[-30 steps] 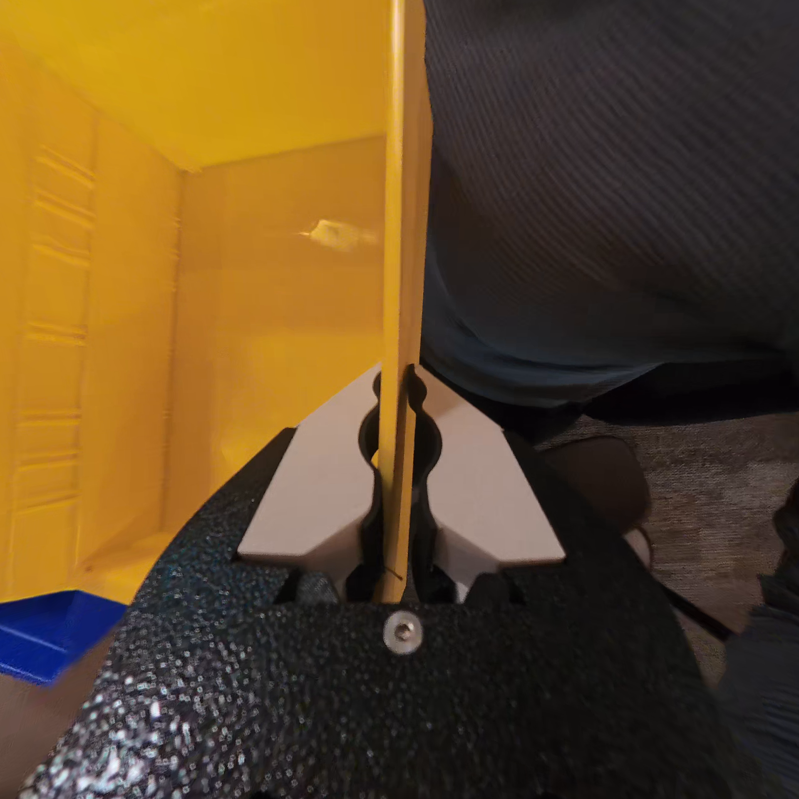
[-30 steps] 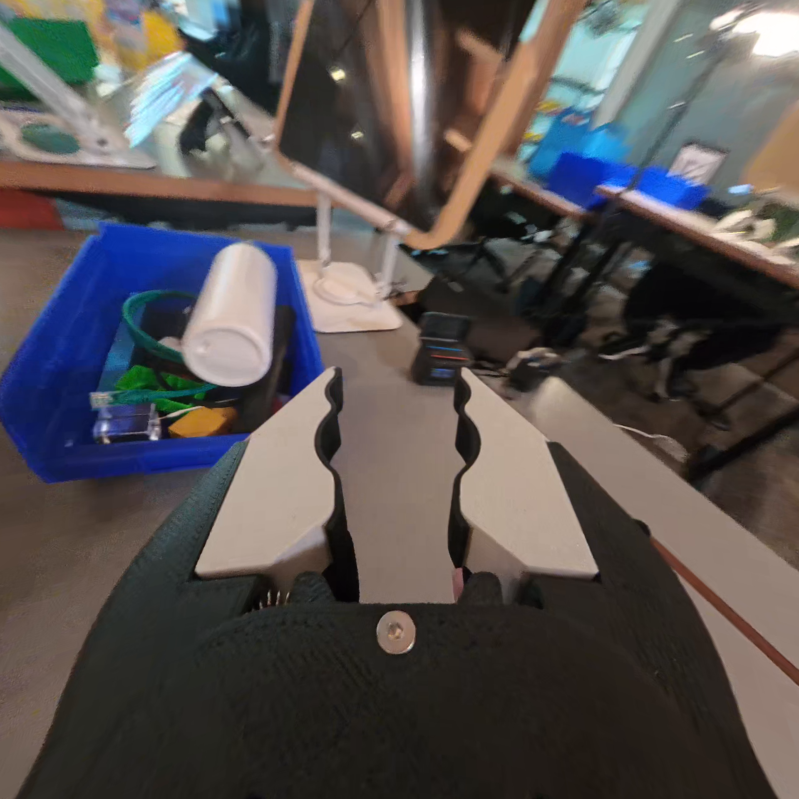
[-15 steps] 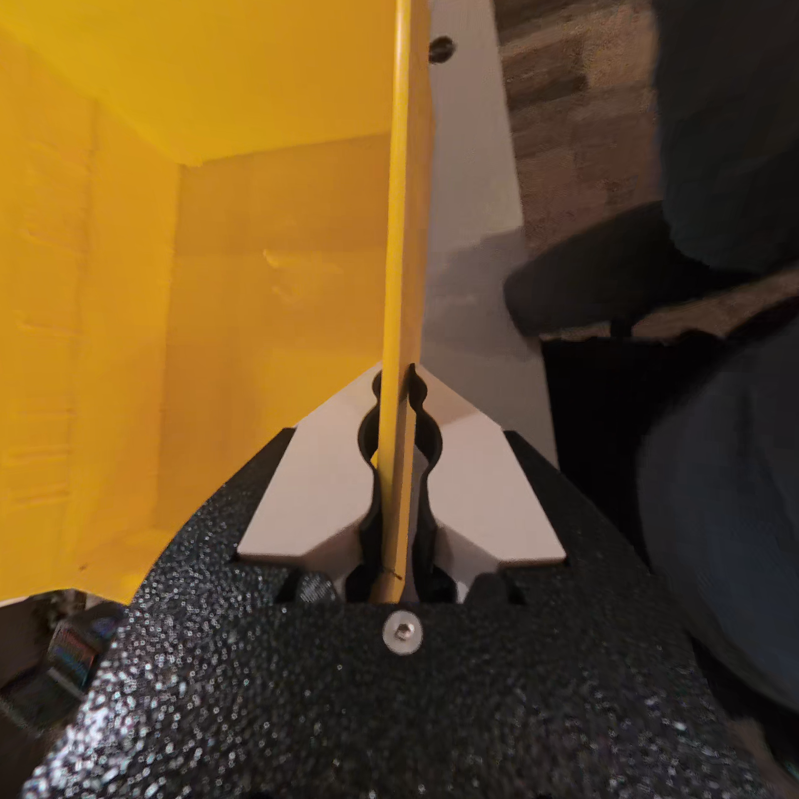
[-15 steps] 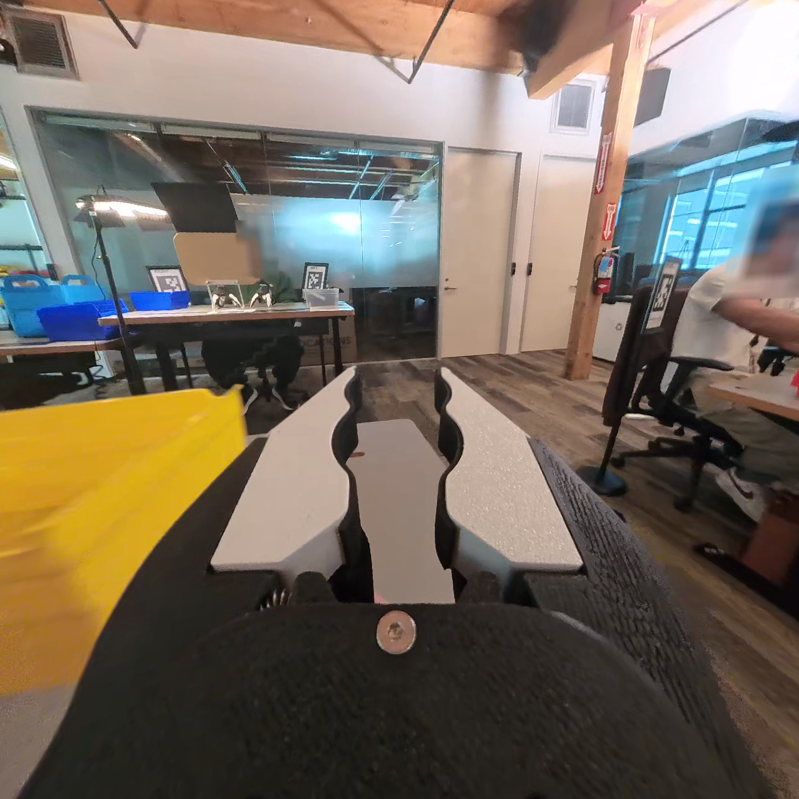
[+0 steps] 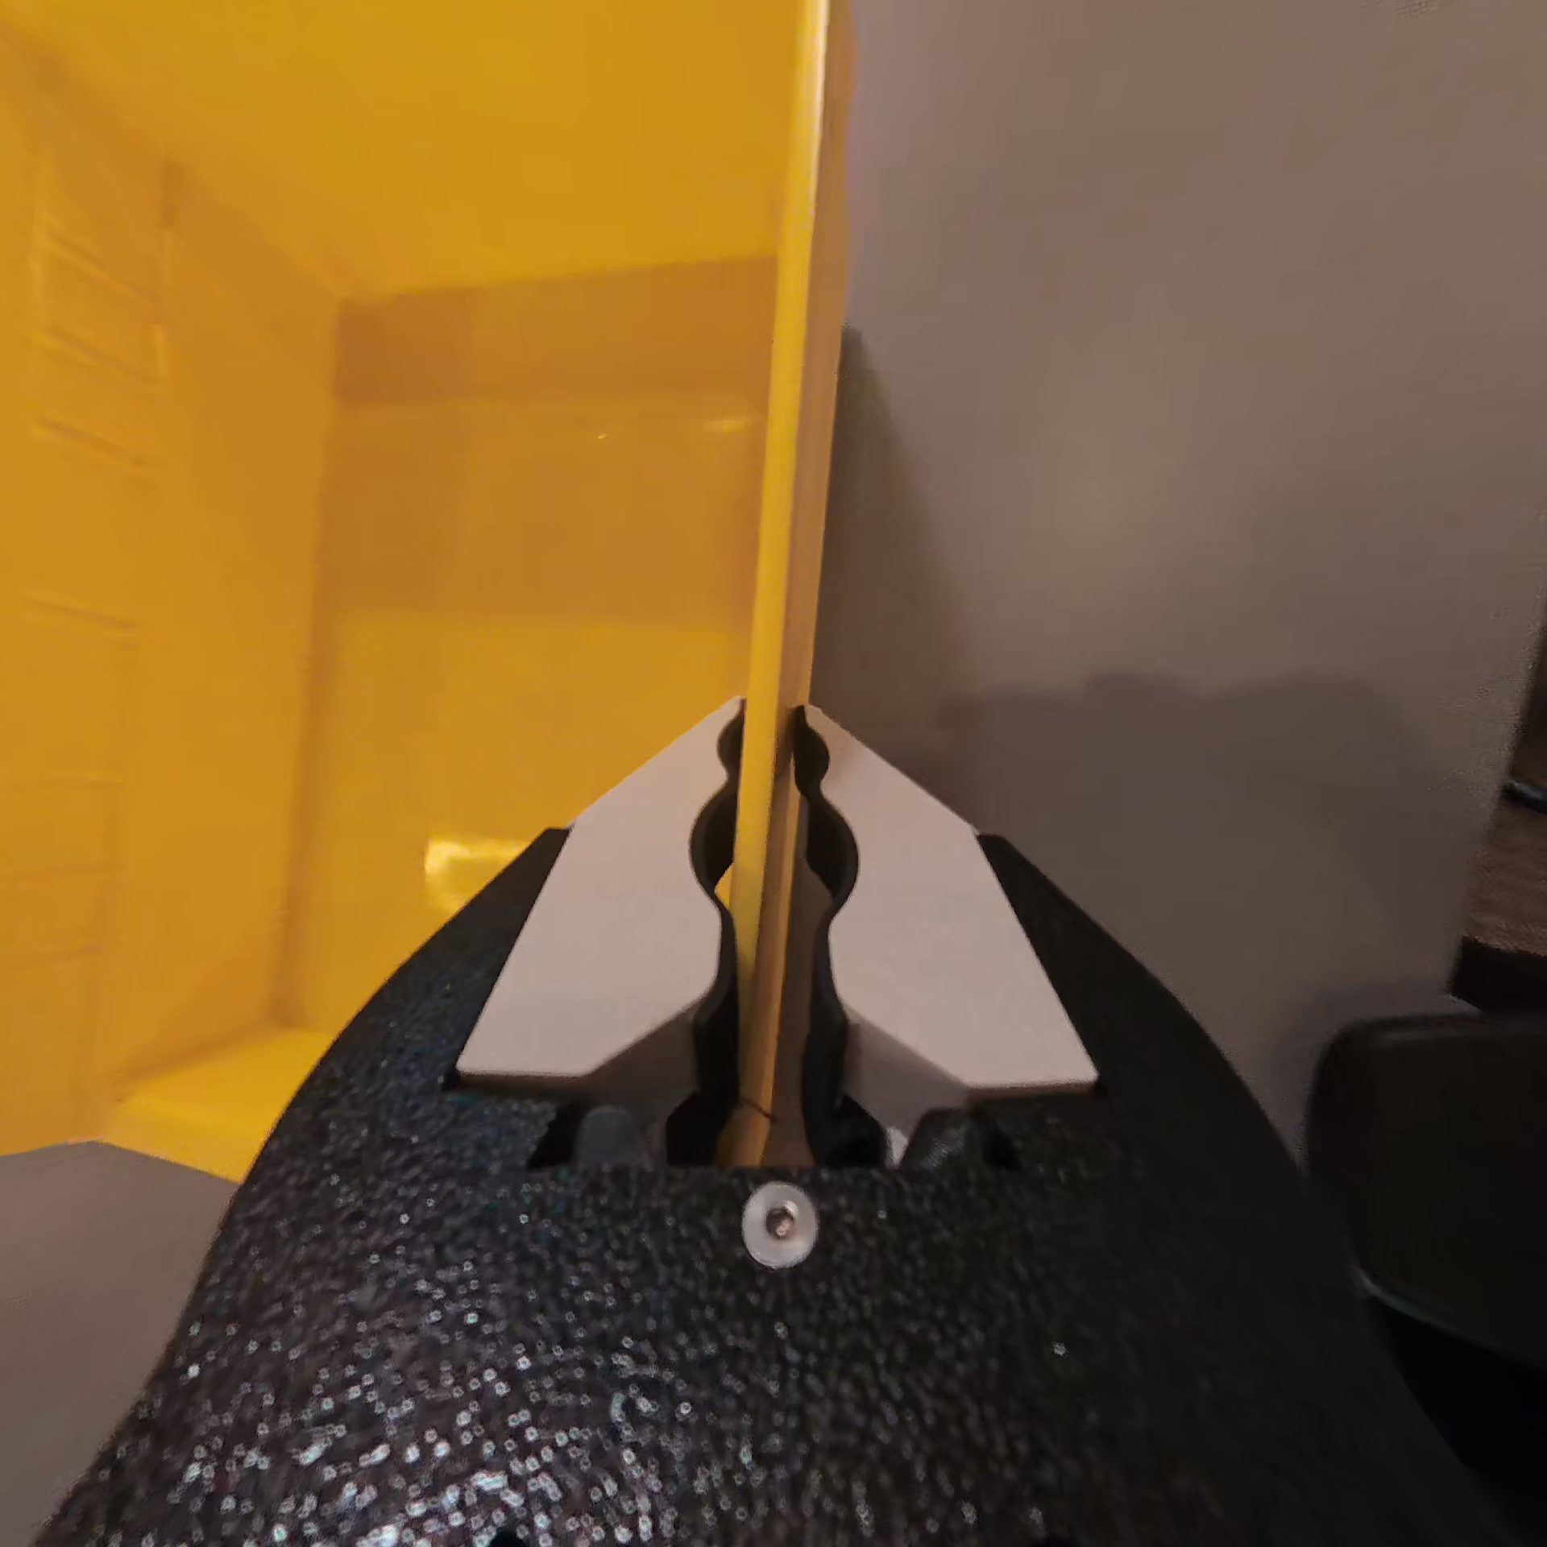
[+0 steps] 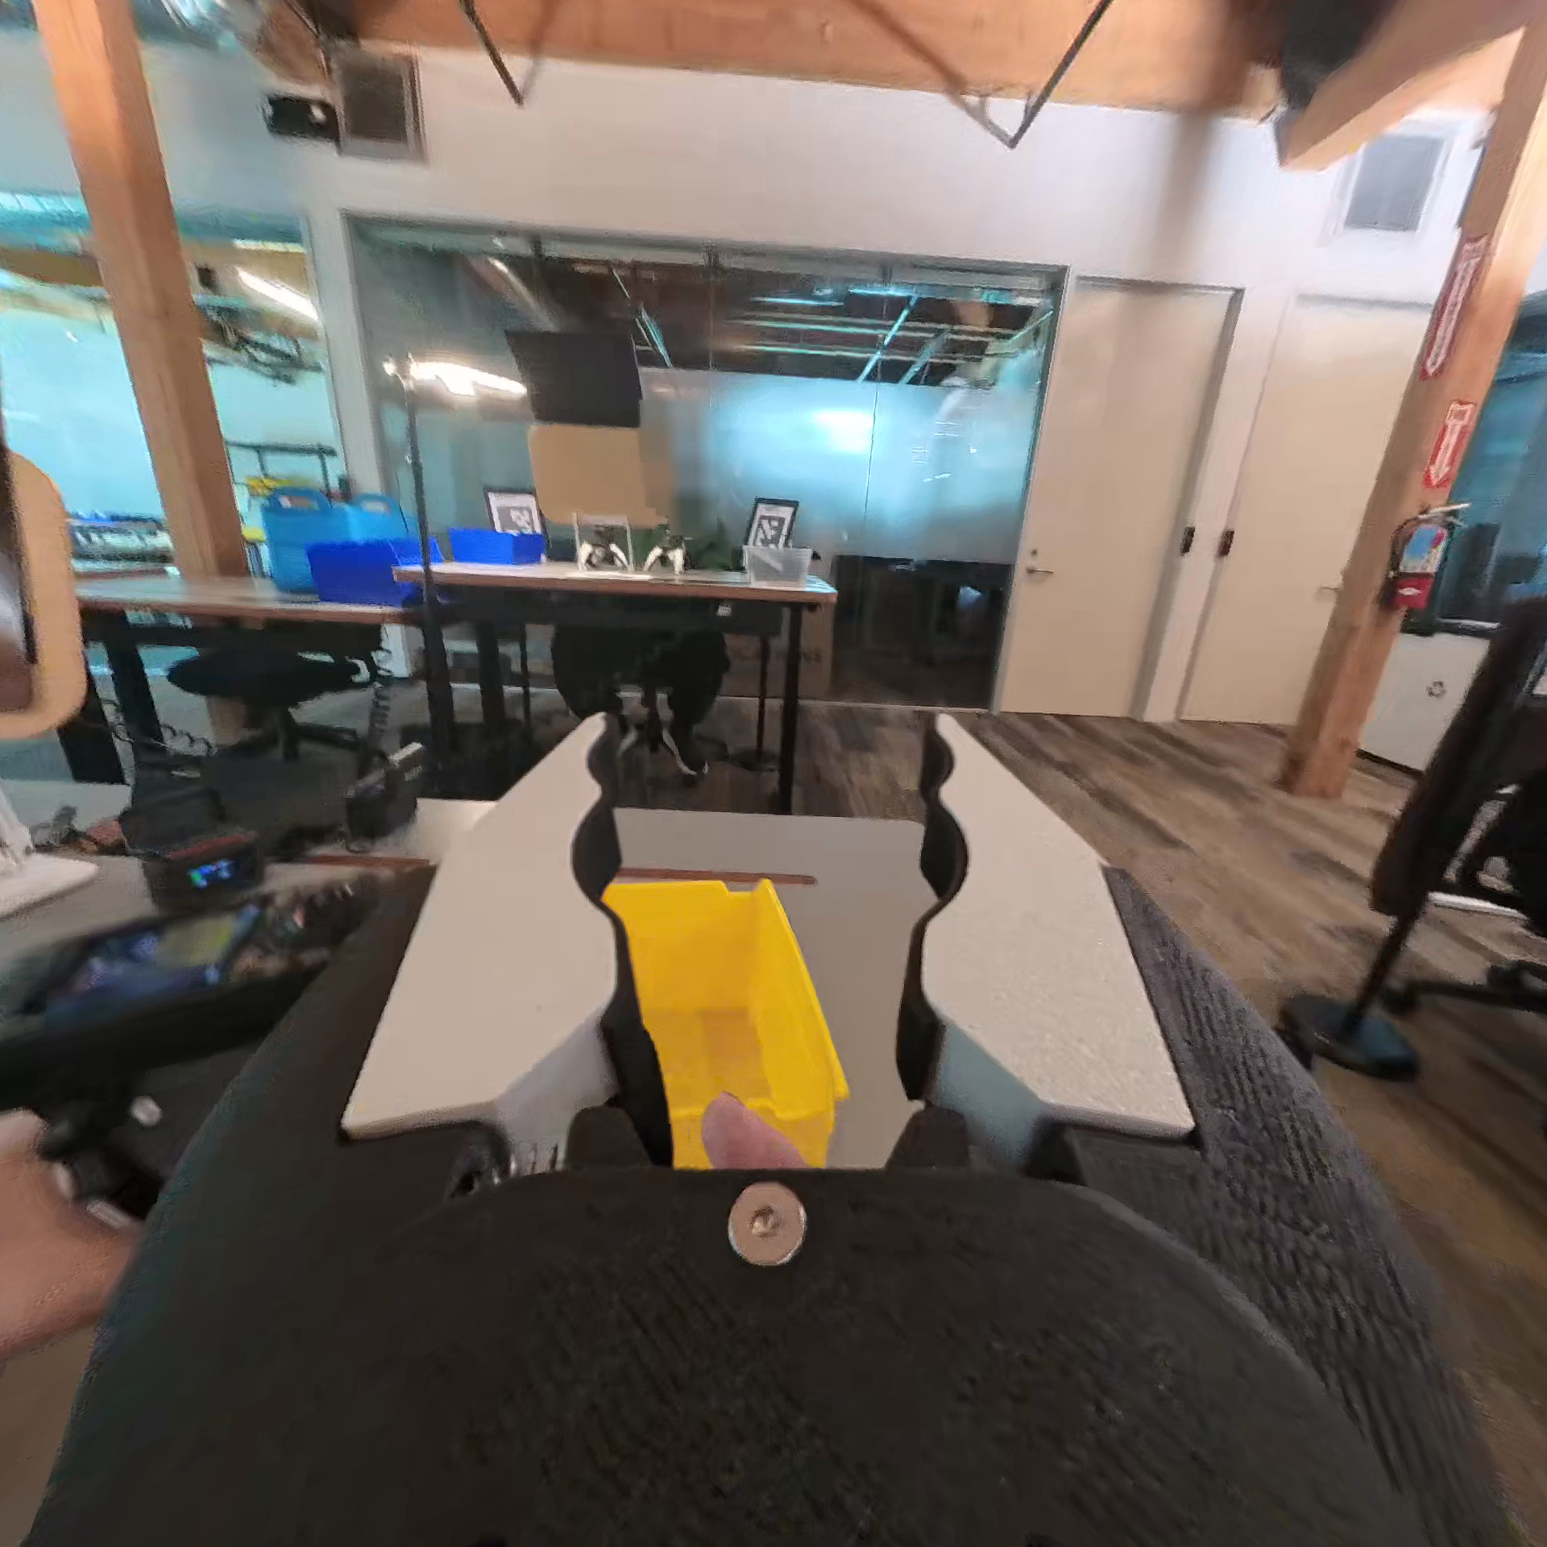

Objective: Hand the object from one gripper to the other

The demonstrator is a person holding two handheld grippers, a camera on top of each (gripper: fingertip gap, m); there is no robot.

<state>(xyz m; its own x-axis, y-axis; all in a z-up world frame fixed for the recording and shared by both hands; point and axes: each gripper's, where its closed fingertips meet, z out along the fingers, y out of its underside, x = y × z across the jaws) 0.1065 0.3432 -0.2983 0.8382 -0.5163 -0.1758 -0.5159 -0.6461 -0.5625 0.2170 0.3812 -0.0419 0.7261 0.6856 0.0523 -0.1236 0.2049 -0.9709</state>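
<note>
A yellow plastic bin (image 5: pixel 519 519) fills the left of the left wrist view. My left gripper (image 5: pixel 768 711) is shut on the bin's thin side wall (image 5: pixel 795 418), which runs edge-on between the jaws. In the right wrist view the same bin (image 6: pixel 728 996) shows small and open-topped, low in the gap between the fingers. My right gripper (image 6: pixel 770 737) is wide open and empty, with the bin beyond and below it and nothing touching the pads. A person's fingertip (image 6: pixel 745 1140) shows in front of the bin's near end.
A grey tabletop (image 5: pixel 1172 519) lies behind the bin and also shows in the right wrist view (image 6: pixel 871 904). A hand (image 6: pixel 42 1256) and a dark blurred device (image 6: pixel 151 971) sit at the left. Desks, blue bins (image 6: pixel 360 569) and office chairs stand farther off. One gripper's finger ends stand about 25 cm off the other's.
My right gripper has opened wider and swung so the yellow bin now sits between its fingers. My left gripper keeps its grip; its background changed from floor and a person to the tabletop.
</note>
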